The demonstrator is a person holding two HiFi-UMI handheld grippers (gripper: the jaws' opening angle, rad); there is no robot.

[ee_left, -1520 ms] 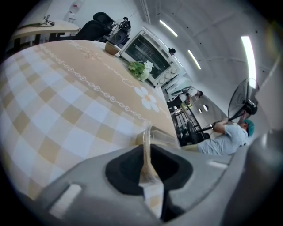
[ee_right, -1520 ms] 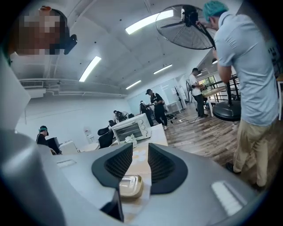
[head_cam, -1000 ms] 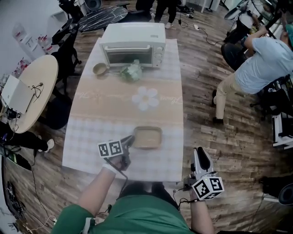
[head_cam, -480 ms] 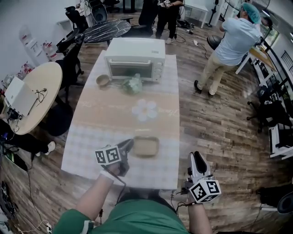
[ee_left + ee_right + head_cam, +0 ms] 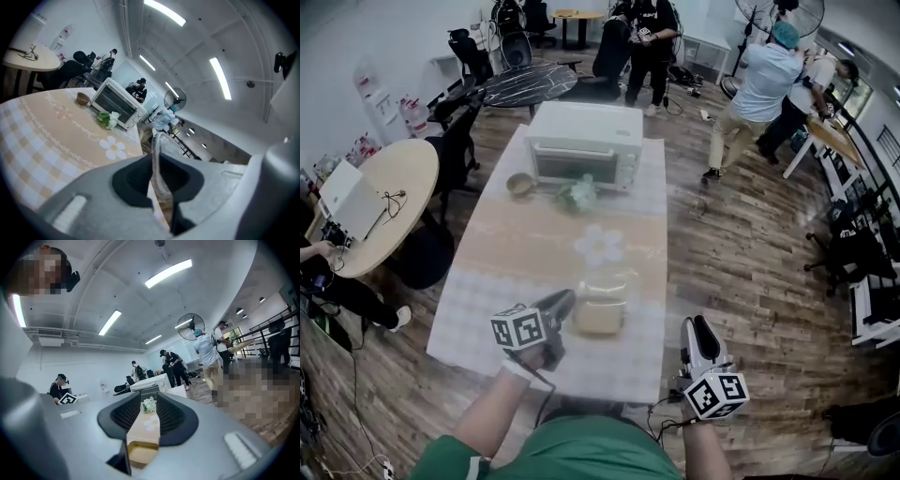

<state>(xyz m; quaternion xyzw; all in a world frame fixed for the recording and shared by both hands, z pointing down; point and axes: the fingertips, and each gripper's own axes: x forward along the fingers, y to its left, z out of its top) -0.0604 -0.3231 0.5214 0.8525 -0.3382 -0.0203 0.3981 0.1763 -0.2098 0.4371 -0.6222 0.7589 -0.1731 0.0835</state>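
While my left gripper (image 5: 565, 301) pinches one tray (image 5: 600, 315), my right gripper (image 5: 695, 328) hangs with jaws spread, nothing between them.
I count one shallow tan tray, rectangular with rounded corners, its thin translucent rim clamped, at the checked near end of the table (image 5: 487, 281); one white toaster oven (image 5: 585, 141), one small bowl (image 5: 521, 184) and one flower bunch (image 5: 579, 195) stand far off.

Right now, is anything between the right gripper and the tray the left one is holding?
Nothing visible. The right gripper, fingers apart and empty, sits just past the near right corner of the tablecloth. Only bare cloth lies between it and the tan tray, whose rim the left gripper pinches.
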